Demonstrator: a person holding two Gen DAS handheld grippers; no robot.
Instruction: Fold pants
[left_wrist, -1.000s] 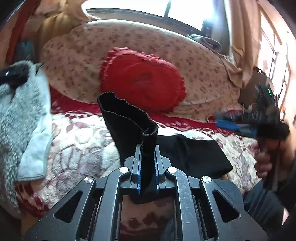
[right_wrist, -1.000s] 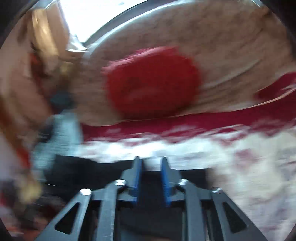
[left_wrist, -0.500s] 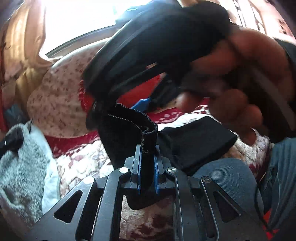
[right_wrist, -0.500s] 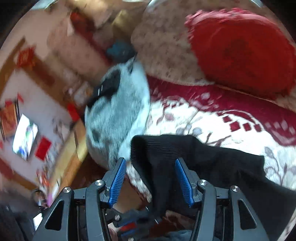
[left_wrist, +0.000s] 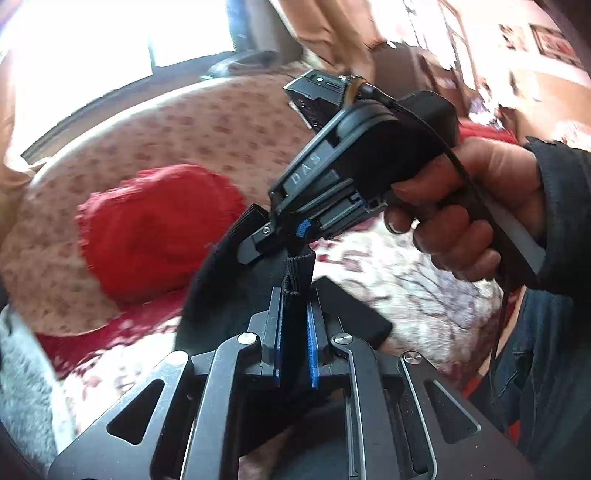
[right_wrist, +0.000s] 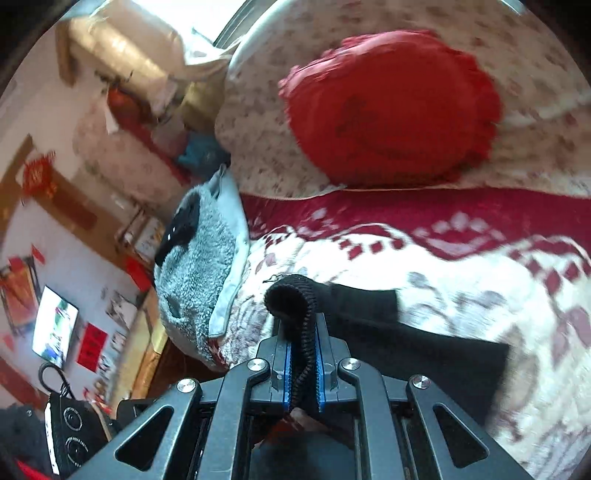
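hidden: lower part of the pants (left_wrist: 221, 295) is behind the left claw (left_wrist: 294, 347) body at bottom centre of the left view; where the cloth ends below the linkage can't be told. Right claw (left_wrist: 284, 236) tips in the left view are half buried in the dark cloth, so only one blue pad (left_wrist: 303, 228) shows.
cut off: person's right hand (left_wrist: 469, 214) and dark sleeve run out at the right edge of the left view; grey fleece (right_wrist: 199, 280) is cut by the left edge there, whole in the right view.
hard to make out: motion blur on the red cushion (right_wrist: 391, 107) and patterned bedspread (right_wrist: 461, 280) in both views; room wall at left of the right view is smeared.
left claw: narrow, clamped on a vertical fold of the pants hem, ribbed edge sticking up above the pads, centre of the left view.
right claw: narrow in its own view (right_wrist: 303, 365), pinching a curled ribbed edge of the pants (right_wrist: 388, 332) at lower centre.
pants: black, one end lifted between both claws, the rest trailing to the lower right over the bedspread.
change, right claw: half a second ago its pads stood wide around the cloth, now closed on it.
change, left view: right hand and tool filled the top of frame, now shifted to upper right, cushion visible again at left.
change, left claw: same grip as before.
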